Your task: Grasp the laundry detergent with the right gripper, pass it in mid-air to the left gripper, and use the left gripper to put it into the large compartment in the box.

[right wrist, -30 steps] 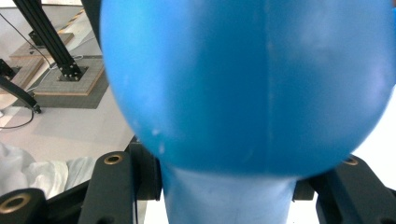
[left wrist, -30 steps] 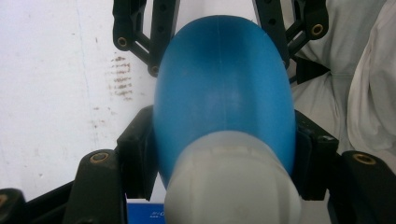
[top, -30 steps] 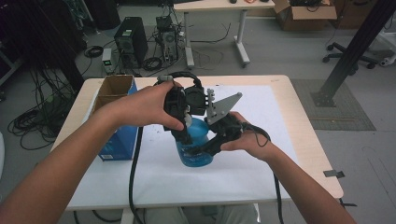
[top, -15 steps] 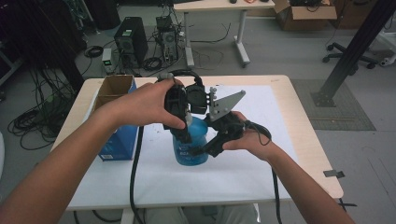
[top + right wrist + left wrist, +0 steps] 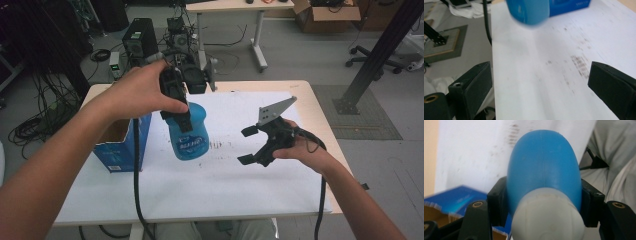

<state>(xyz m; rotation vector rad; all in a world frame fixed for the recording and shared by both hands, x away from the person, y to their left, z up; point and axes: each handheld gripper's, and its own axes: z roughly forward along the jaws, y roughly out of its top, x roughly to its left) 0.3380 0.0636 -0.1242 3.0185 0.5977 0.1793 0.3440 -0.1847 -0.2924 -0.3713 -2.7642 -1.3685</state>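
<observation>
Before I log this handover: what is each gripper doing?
Left gripper: shut on the bottle.
Right gripper: open, nothing between its jaws, which have just been opening.

High view sits above the near side of the table (image 5: pixel 300 92), faces forward and down, takes in the whole white sheet (image 5: pixel 220 175), both forearms, far floor clutter behind. Left gripper view rides the left gripper (image 5: pixel 544 202), looks along its jaws from very close onto the blue bottle (image 5: pixel 544 170) clamped between them, facing down toward the near table edge, blue box (image 5: pixel 456 198) at its lower left. Right gripper view rides the right gripper (image 5: pixel 541 92), low over the sheet (image 5: pixel 536 75), looking leftward across the table. All three share the bottle (image 5: pixel 189 131) (image 5: pixel 527 11), box (image 5: pixel 120 145) (image 5: pixel 570 6) and sheet (image 5: pixel 471 155).
</observation>
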